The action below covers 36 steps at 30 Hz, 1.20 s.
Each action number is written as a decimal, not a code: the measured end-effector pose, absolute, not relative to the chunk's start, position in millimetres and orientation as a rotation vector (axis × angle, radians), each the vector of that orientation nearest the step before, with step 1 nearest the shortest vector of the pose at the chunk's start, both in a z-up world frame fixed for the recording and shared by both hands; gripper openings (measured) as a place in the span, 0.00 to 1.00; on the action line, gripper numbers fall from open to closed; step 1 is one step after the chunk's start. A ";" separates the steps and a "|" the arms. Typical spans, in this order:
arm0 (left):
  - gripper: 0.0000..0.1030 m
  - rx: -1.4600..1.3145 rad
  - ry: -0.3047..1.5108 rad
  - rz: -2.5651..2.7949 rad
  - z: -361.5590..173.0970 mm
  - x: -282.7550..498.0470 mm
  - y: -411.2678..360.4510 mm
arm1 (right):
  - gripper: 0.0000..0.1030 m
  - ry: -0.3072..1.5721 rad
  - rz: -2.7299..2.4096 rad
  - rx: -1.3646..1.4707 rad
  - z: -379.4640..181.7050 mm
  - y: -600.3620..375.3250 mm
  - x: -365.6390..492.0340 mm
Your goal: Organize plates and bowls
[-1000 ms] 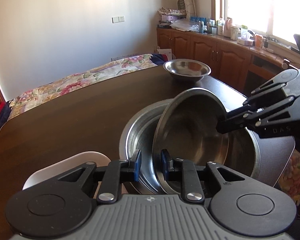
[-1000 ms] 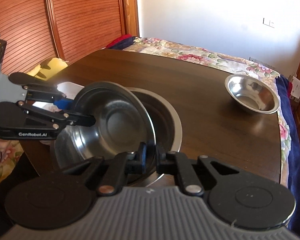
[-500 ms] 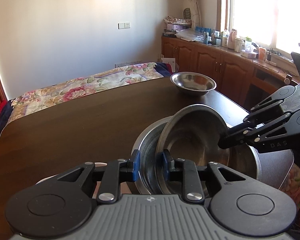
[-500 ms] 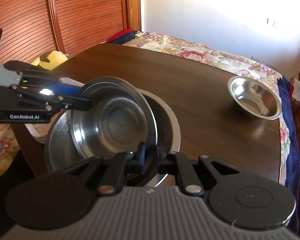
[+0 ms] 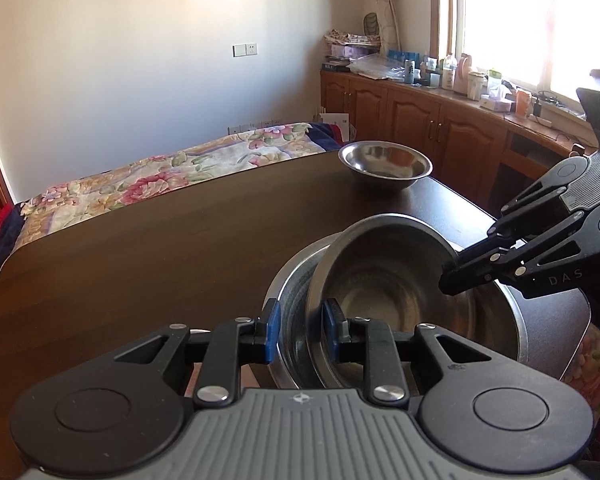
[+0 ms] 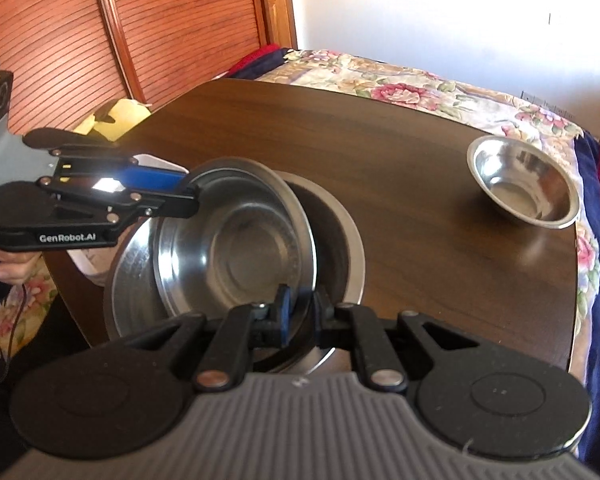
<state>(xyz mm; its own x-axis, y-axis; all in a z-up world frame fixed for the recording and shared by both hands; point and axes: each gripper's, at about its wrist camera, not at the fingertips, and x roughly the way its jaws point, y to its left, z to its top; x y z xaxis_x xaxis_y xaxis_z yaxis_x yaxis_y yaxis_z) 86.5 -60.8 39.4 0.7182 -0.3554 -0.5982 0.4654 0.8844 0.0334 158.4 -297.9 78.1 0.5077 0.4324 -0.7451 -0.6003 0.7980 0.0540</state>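
The left gripper [image 5: 298, 330] has its blue-padded fingers [image 5: 271, 330] set narrowly either side of the near rim of a medium round stainless-steel bowl [image 5: 384, 280]; a gap shows between the left pad and the metal, so whether it truly pinches the rim cannot be told. The right gripper [image 6: 300, 312] straddles the opposite edge of the same bowl, its fingers drawn close around the thin rim and apparently clamping it. In the left wrist view the right gripper's black tips [image 5: 452, 280] meet the bowl's far right rim.

The medium bowl is tilted, its open mouth facing up and toward the left gripper, its lower edge sunk inside a large round stainless-steel basin [image 5: 500, 320] that sits on the dark brown wooden table [image 5: 160, 248] directly ahead of both grippers. Being round, it has no long axis.

White lettering "GenRobot.AI" is legible on the side of the left gripper in the right wrist view [image 6: 188, 196], and "DAS" shows on the right gripper's body.

A small round stainless-steel bowl [image 5: 385, 164] stands upright on the table well beyond the basin, ahead of the left gripper and off to the right of the right gripper [image 6: 524, 188]. A white dish [image 6: 156, 162] peeks out just behind the left gripper's fingers.
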 end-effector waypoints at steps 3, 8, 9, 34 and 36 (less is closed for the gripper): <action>0.26 0.191 0.620 -0.456 38.9 85.7 -62.2 | 0.15 0.807 0.620 -0.243 79.6 -296.5 157.0; 0.26 0.194 0.620 -0.454 39.4 88.1 -64.1 | 0.21 0.760 0.612 -0.257 75.1 -298.2 153.2; 0.26 0.192 0.620 -0.455 39.7 88.3 -64.0 | 0.20 0.752 0.609 -0.255 74.8 -298.7 152.6; 0.89 0.140 0.567 -0.472 67.9 121.6 -98.7 | 0.44 0.501 0.441 -0.071 90.8 -354.9 167.7; 0.93 0.138 0.571 -0.472 69.9 127.5 -102.2 | 0.52 0.495 0.415 -0.057 90.6 -362.1 171.3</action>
<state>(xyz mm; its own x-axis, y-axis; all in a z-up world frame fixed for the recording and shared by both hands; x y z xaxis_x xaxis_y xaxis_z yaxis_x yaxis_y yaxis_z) 127.5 -102.2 69.9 0.7383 -0.3912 -0.5495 0.4661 0.8847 -0.0036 171.3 -362.1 90.6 0.7984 0.3732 -0.4726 -0.4003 0.9152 0.0465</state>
